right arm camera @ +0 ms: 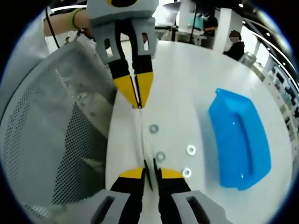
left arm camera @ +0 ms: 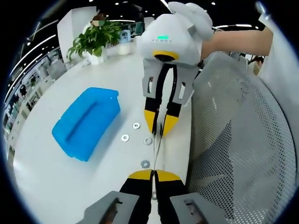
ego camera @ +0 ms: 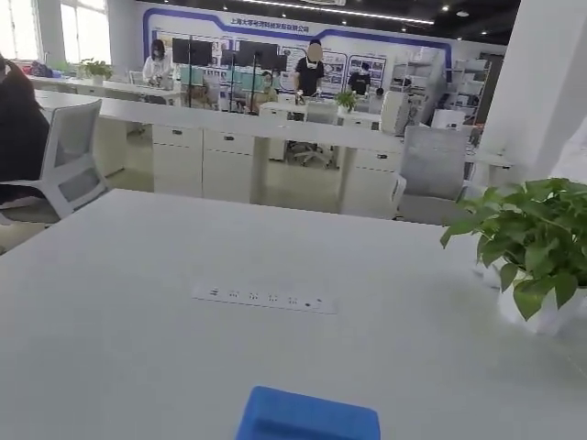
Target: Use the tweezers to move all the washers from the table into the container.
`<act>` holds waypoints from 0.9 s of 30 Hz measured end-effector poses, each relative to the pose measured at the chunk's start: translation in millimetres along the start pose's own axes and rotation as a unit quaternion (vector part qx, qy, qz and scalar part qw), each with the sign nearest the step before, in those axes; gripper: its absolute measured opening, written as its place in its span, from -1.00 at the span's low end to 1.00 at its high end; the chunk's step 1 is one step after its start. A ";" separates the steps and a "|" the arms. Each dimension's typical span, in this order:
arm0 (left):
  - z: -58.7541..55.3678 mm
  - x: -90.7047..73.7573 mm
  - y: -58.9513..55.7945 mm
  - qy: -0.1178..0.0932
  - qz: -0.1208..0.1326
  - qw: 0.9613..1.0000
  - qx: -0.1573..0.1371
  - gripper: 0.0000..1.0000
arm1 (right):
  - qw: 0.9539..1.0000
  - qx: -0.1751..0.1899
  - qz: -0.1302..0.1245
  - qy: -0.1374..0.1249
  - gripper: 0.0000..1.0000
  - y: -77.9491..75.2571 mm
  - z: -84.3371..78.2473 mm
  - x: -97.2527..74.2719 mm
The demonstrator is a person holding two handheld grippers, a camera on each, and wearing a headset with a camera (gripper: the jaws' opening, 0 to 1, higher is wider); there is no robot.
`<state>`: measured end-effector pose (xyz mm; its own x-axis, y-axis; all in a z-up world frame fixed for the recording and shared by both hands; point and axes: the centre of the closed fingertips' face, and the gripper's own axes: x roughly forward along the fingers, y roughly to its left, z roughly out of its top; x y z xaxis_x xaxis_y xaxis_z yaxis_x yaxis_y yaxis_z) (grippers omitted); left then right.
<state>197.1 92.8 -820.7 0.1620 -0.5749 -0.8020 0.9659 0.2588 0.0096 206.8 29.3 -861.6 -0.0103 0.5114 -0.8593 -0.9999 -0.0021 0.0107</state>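
Observation:
Thin metal tweezers (left arm camera: pixel 157 151) span the gap between my two grippers, which face each other over the white table. My left gripper (left arm camera: pixel 153 173) is shut on one end. My right gripper (right arm camera: pixel 150 173) is shut on the other end. Several small silver washers (left arm camera: pixel 136 125) lie flat on the table just beside the tweezers, between them and the blue container (left arm camera: pixel 86 121). In the right gripper view the washers (right arm camera: pixel 191 150) sit right of the tweezers (right arm camera: pixel 141 135), with the container (right arm camera: pixel 240 137) beyond. The container's (ego camera: pixel 307 417) near edge shows low in the head view.
A grey mesh chair back (left arm camera: pixel 233 154) stands close beside both grippers at the table edge. A potted plant (ego camera: pixel 537 238) is at the table's right side, a built-in power strip (ego camera: pixel 264 297) at its middle. Desks, chairs and people are far behind.

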 end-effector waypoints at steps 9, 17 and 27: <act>31.0 -38.4 -7.8 -0.023 -0.007 0.998 0.056 -1.00 | 0.999 -0.007 0.007 -0.044 -0.87 9.9 25.7 6.5; 28.0 -67.9 -9.4 -0.008 -0.003 0.998 0.063 -1.00 | 0.995 0.000 0.010 -0.102 -0.87 17.5 69.1 21.3; 6.3 -91.4 -16.2 0.030 0.014 0.997 0.064 -1.00 | 0.990 -0.015 0.013 -0.139 -0.86 29.0 105.7 36.9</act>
<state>168.0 136.3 -743.8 0.1813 -0.5209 -0.8341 0.9795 0.1714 0.1058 177.8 139.0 -838.9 -0.0392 0.7269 -0.6857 -0.9991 -0.0415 0.0131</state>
